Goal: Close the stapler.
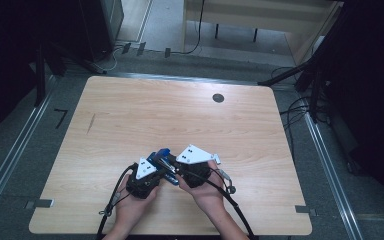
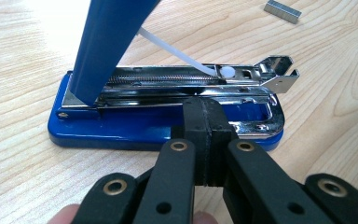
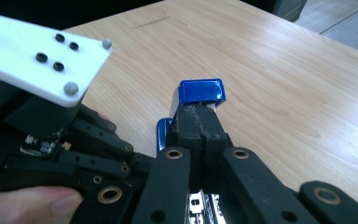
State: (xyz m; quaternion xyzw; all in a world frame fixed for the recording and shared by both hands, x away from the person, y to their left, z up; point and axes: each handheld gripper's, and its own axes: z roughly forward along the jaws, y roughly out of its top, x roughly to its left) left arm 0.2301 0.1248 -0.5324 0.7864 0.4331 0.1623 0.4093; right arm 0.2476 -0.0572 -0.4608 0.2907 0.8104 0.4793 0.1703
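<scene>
blue stapler (image 2: 121, 126) lid raised, left tongs (image 2: 206, 119) closed against its base, staple strip (image 2: 282, 11) nearby

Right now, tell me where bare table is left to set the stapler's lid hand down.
Free: the wide far half of the table up to the round cable hole, and both side margins. Crowded: the near middle, where the left gripper, right gripper and open blue stapler bunch together; a staple strip lies just beyond the stapler.

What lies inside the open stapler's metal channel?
In the stapler, the metal channel shows a coiled spring and a white pusher. No staples are visible in it. The raised blue lid covers its hinge end.
</scene>
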